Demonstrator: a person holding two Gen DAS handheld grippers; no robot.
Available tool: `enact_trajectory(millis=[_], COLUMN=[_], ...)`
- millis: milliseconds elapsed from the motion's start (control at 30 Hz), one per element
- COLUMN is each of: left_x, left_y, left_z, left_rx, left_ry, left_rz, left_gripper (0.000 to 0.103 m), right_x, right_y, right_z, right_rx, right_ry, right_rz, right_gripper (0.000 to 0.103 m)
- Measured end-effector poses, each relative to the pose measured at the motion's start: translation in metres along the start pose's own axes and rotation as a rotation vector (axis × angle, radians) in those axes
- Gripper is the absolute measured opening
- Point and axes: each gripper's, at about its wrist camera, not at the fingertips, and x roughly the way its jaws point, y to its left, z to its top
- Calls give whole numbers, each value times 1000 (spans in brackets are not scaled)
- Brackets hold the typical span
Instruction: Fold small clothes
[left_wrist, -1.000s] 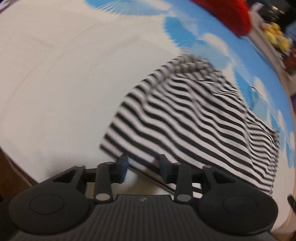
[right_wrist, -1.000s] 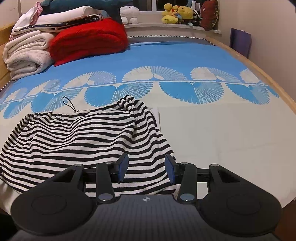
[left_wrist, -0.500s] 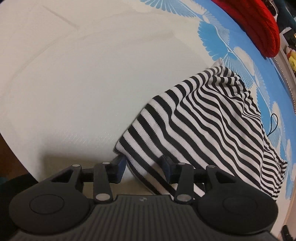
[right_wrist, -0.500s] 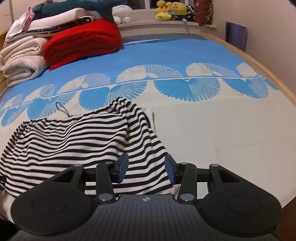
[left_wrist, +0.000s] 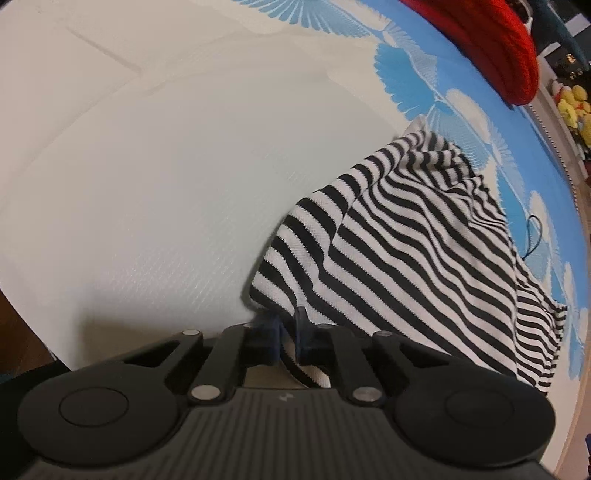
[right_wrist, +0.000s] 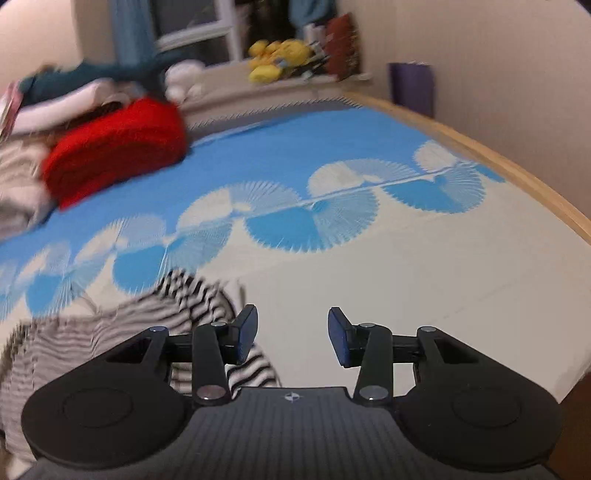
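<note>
The left claw (left_wrist: 287, 341) pinches the near hem of the striped garment (left_wrist: 417, 254) lying on the bed (left_wrist: 147, 177), probably to fold it, while the right claw (right_wrist: 292, 338) gapes wide and empty beside the garment.

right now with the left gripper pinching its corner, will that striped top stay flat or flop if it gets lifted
Likely floppy: the striped top already lies in soft folds and ripples, so it would probably drape from the left gripper pinching its edge. It looks like thin knit, probably light. The open right gripper holds none of it, so the far side would likely sag.
</note>
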Motion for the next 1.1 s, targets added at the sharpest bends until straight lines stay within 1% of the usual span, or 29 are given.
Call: enact_trajectory(millis=[67,200,433,500,633,767,867,933,1033,1100], left_x=[-7,-28,-55,-61,-70,-69,-74,-81,-93,-97], left_y=[1,4,26,33,45,47,29,6,-42,-74], left_z=[0,-2,1,3,5,6,2,-5,-23,-37], left_rx=[13,48,28,23,35,32,89,155,288,353], left_ry=[-22,-89,-151,-169,-200,-194,-248,-303,-375,-393], left_rz=[-17,-62,-100,-86,-23,-27,-19,-48,-162,-260], left_gripper=[6,5,2,2,2,2,2,2,2,2], right_x=[2,9,16,17,17,19,19,18,15,14], right_y=[0,3,14,16,22,22,19,15,8,4], right_z=[-2,-5,-8,-8,-9,-9,-9,-8,-8,-8], right_rx=[3,18,8,3,-14,-33,-39,-42,-41,-41], right_ry=[3,28,52,50,47,52,52,50,42,40], right_rz=[-26,-20,-37,-34,-29,-27,-24,-22,-18,-21], right_gripper=[44,44,44,44,44,44,44,44,44,44])
